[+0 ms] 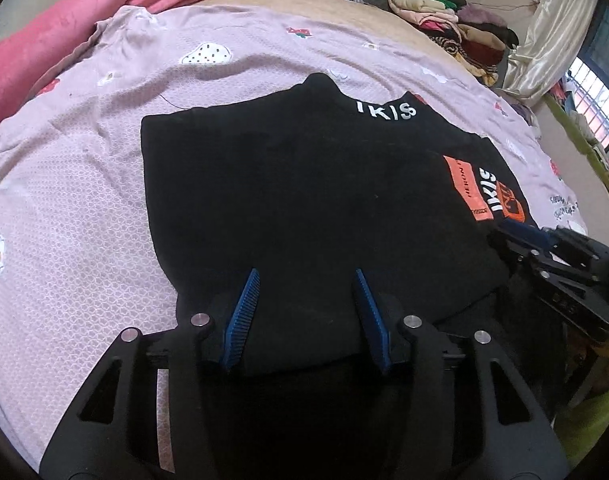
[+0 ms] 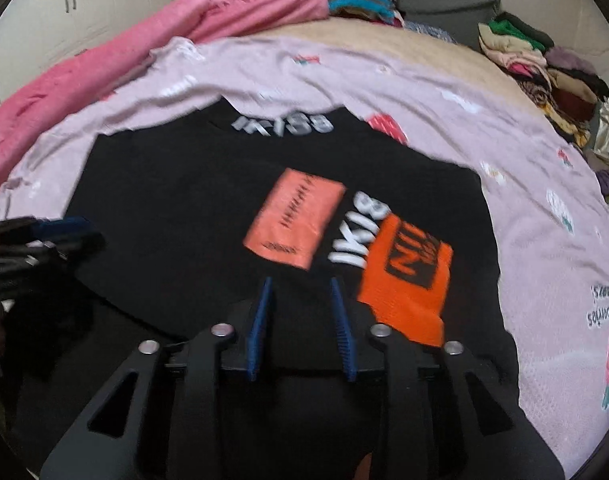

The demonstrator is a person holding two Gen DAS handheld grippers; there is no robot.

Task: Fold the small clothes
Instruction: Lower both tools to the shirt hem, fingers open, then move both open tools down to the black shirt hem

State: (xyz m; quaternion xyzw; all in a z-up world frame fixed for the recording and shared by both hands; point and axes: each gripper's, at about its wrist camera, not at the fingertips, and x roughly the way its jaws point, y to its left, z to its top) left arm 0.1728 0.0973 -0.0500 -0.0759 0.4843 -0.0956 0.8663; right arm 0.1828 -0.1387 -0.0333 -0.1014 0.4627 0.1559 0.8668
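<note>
White cupboards [image 2: 64, 4] stand behind the bed; a barred window [image 1: 596, 100] (right side) glows.

Lilac patterned bedsheet [image 1: 84, 184], pink blanket [image 1: 64, 32], stacked folded clothes [image 1: 456, 28], pale curtain [image 1: 552, 40]

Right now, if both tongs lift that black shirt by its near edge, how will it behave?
The black shirt looks like thin knit lying flat on the lilac bedspread, so it would probably droop between the tongs. It seems light. Its folded layers may slide apart.
</note>
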